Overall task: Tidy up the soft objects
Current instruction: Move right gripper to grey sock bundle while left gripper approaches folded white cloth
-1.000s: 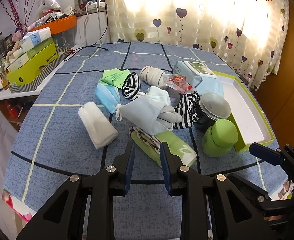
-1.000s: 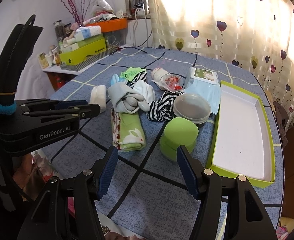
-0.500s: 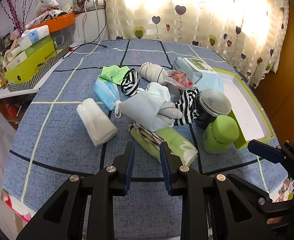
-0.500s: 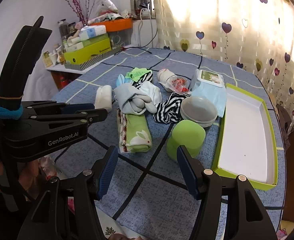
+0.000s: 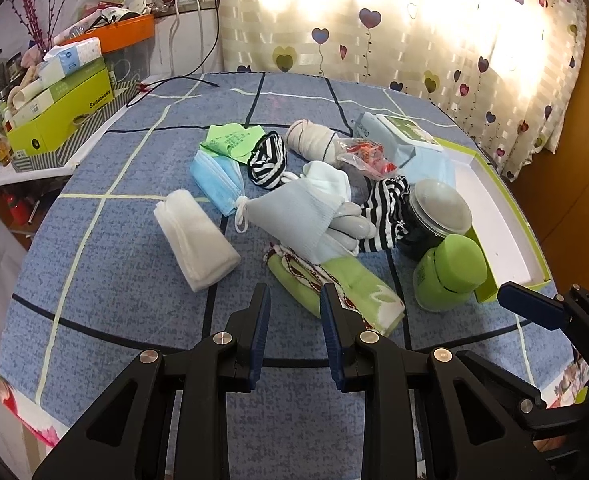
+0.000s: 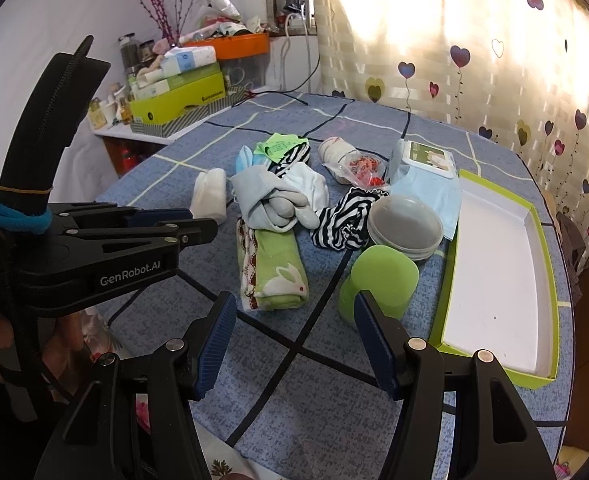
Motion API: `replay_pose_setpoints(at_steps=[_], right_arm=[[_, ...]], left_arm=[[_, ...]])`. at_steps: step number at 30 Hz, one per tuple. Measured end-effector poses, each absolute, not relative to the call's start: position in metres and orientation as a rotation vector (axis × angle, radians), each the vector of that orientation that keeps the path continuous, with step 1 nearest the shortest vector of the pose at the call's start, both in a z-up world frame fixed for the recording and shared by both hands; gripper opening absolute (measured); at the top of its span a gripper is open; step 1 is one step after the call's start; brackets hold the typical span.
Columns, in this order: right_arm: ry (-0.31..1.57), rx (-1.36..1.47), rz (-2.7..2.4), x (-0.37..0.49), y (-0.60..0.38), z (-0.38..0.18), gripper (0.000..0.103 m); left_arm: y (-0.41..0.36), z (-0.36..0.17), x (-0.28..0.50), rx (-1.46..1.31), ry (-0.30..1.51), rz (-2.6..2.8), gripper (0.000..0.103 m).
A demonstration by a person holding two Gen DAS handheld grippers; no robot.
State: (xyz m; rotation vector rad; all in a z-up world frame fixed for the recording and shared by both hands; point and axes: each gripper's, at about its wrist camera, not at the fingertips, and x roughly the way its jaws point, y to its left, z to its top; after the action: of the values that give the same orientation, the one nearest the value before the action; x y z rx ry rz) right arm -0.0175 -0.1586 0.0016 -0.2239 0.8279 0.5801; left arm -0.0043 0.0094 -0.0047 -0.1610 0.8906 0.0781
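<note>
- A round surface (image 5: 142, 292) covered in a blue cloth with pale and dark grid lines stands before a cream curtain printed with hearts (image 5: 434, 36); a cluttered side shelf with a lime-green cardboard box (image 5: 60, 114) lies at the left.
- A heap of soft things sits mid-surface: a folded white cloth (image 5: 196, 238), a blue pleated face mask (image 5: 216, 176), a grey-and-white bundle of socks (image 5: 314, 216), two black-and-white striped fabric pieces (image 5: 268, 156) and a rolled beige sock (image 5: 310, 138).
- A folded green towel with a rabbit motif (image 6: 274, 266) lies nearest the claws, partly under the sock bundle.
- A lime-green plastic jar (image 6: 378, 280) stands just beside a clear-lidded round container (image 6: 404, 226); next to them rests an open green-rimmed white tray (image 6: 498, 272), with a light-blue wet-wipes pack (image 6: 426, 172) at its far end.
- The left claw (image 5: 294, 316) hovers above the near end of the towel, its blue pads partly apart and holding nothing.
- The right claw (image 6: 294, 320) hangs over the surface in front of the green jar, pads wide apart and empty.
</note>
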Motion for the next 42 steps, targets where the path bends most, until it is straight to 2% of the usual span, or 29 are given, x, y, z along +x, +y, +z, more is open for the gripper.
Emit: replay_pose_setpoints(at_steps=[42], right_arm=[[0.827, -0.258, 0.627, -0.005, -0.135, -0.001, 0.062]], left_arm=[[0.037, 0.001, -0.008, -0.222, 0.81, 0.052, 0.027]])
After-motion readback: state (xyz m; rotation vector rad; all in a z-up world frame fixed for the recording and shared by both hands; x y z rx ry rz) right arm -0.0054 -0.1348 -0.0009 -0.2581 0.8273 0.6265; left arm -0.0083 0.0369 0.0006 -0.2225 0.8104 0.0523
